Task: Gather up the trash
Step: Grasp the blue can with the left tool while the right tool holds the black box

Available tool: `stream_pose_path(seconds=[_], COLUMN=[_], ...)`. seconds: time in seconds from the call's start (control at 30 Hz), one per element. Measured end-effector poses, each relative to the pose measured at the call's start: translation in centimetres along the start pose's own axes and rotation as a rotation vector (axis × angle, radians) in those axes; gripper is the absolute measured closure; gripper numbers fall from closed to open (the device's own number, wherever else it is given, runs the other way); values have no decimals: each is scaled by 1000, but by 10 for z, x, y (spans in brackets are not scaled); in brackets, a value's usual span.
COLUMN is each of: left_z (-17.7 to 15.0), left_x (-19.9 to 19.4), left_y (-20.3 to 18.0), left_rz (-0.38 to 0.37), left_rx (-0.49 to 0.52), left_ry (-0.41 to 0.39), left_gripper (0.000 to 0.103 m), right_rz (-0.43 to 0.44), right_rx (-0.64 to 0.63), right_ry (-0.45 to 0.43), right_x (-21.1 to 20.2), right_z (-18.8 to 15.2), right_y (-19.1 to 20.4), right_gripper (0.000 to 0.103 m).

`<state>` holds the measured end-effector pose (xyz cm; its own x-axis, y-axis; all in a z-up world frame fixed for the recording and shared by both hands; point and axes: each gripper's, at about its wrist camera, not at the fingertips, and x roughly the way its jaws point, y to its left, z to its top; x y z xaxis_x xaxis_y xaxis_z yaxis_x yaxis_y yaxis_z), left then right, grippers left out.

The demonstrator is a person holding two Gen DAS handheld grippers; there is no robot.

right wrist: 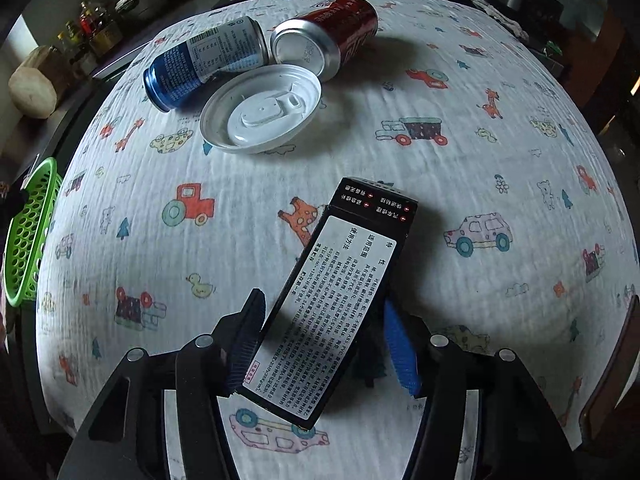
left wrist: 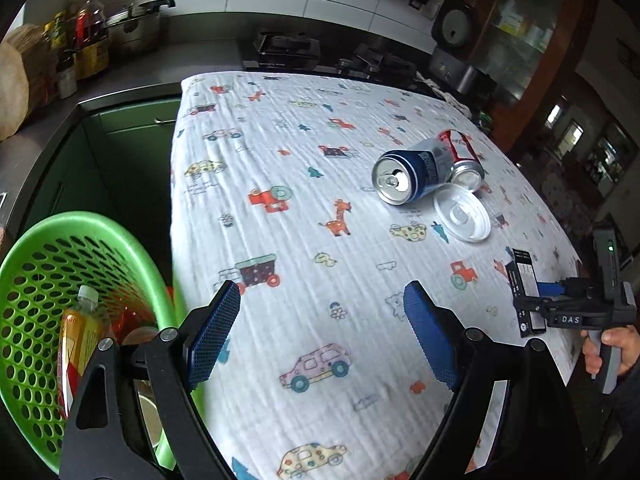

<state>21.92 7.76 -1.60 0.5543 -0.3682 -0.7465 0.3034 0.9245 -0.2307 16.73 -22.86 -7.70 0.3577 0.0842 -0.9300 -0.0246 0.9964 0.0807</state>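
Right wrist view: you are looking down on a black carton [right wrist: 332, 300] lying diagonally between the fingers of the right gripper [right wrist: 324, 344].
Right gripper state: its fingers are closing in on the carton's long sides; whether both pads are pressing, you cannot tell from here.
Grip risk: you are catching the carton near one end and at a slant, so the far end is overhanging; a loose or one-sided pinch is likely to let it pivot or slide out on the lift.
Left gripper state: the left gripper [left wrist: 320, 332] is hovering over the surface [left wrist: 304, 128] with its fingers wide apart and nothing between them.
Basket: the green basket [left wrist: 36, 280] is sitting beyond the surface's left edge, already holding a bottle [left wrist: 80, 328] and other items; a drop made short of its rim is going to miss.
Remaining trash: a blue can [right wrist: 204, 64], a red can [right wrist: 328, 36] and a white lid [right wrist: 260, 108] are lying together at the far side, cans on their sides, lid touching or just beside both.
Rolling risk: a nudge to either can is likely to send it toward the edge.
Cloth risk: fingers dragging low are likely to bunch the printed cloth and shift everything on it.
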Motion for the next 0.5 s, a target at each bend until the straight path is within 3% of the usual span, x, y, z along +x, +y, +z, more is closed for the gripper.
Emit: stream_pose_path(seconds=[0.5], left_z=[75], left_x=[79], left_y=[-93], left_rz=[-18], left_rx=[333], left_ry=[47], left_gripper=[17], right_rz=[103], right_rx=[-91], right_ry=[-33], right_x=[-9], right_z=[-23], right_y=[-13], right_gripper=[47])
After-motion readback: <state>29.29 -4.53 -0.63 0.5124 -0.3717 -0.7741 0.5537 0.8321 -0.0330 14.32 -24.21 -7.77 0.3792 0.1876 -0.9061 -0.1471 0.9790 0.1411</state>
